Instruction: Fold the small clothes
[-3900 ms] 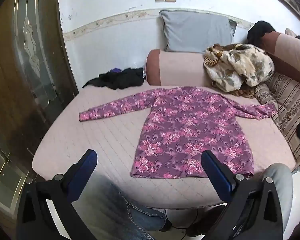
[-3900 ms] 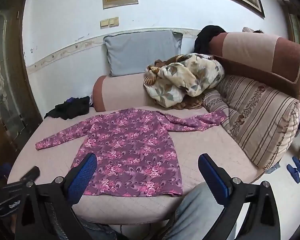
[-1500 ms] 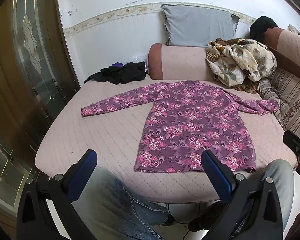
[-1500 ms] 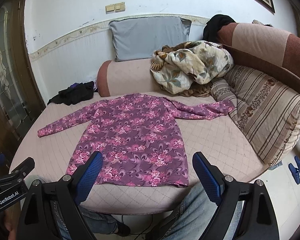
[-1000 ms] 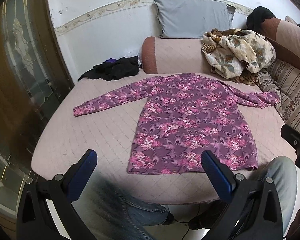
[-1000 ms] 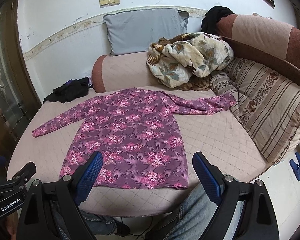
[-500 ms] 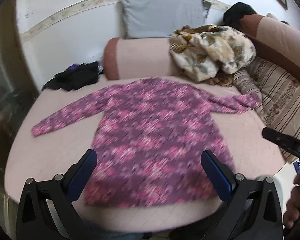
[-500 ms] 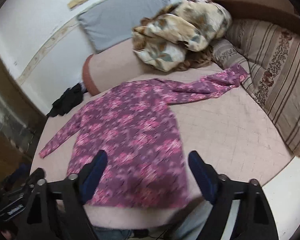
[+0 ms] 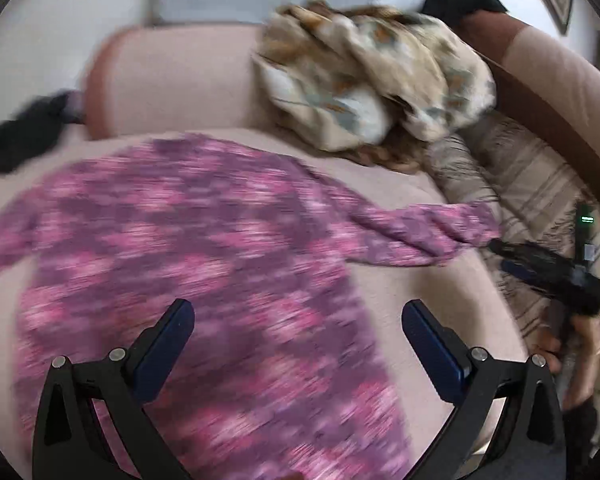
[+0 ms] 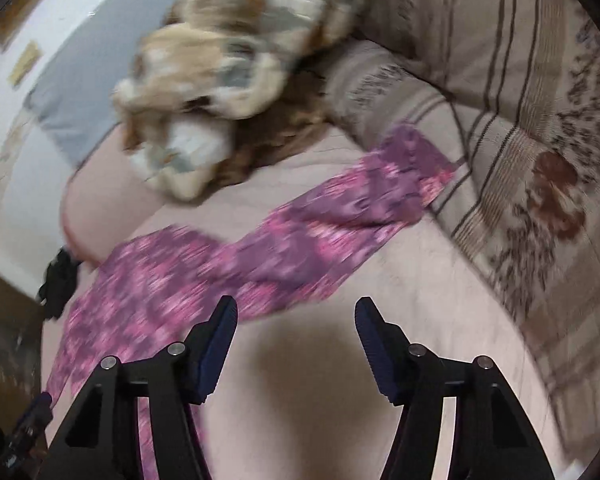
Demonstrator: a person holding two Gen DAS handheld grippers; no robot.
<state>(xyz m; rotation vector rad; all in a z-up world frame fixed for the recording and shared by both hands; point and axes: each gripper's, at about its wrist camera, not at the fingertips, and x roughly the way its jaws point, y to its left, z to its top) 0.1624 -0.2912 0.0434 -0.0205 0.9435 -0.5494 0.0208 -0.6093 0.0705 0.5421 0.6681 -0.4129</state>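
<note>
- The purple floral top (image 9: 204, 248) lies flat on the pink bed (image 10: 308, 400), body spread out, one sleeve (image 10: 340, 216) reaching to the striped cushion (image 10: 520, 168)
- It looks a thin, limp knit, light and likely to drag and crease; best pinched at the sleeve cuff or a hem corner
- left gripper (image 9: 298, 344) hangs over the body, jaws wide, nothing between them
- right gripper (image 10: 296, 344) is near the sleeve, jaws closing, nothing in them

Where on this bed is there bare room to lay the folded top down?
Bare quilt shows between the purple floral top's right sleeve, the striped cushions and the near edge, ahead of the closing, empty right gripper. The far side is crowded by the crumpled blanket and bolster.
</note>
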